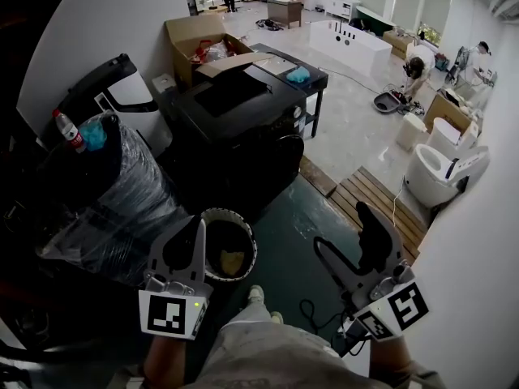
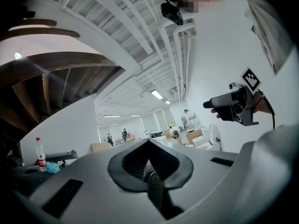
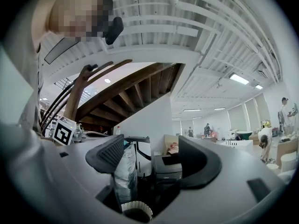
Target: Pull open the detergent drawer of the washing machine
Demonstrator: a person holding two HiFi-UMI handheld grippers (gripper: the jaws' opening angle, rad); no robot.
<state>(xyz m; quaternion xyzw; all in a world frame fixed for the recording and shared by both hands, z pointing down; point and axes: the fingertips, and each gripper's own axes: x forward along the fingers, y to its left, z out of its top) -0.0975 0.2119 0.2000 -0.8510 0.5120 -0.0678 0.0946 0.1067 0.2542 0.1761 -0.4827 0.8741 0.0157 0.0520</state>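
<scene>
The black washing machine stands mid-floor, well ahead of both grippers; I cannot make out its detergent drawer from here. My left gripper hangs at the lower left, its jaws shut with nothing between them; in the left gripper view the pads meet. Lower right, my right gripper is open and empty. In the right gripper view the washing machine shows far off between the parted fingers, and nothing touches them. Both grippers point about level.
A wicker basket sits on the floor just in front of the washer, between the grippers. A plastic-wrapped bundle with a bottle stands left. A wooden pallet and a toilet lie right, by the white wall.
</scene>
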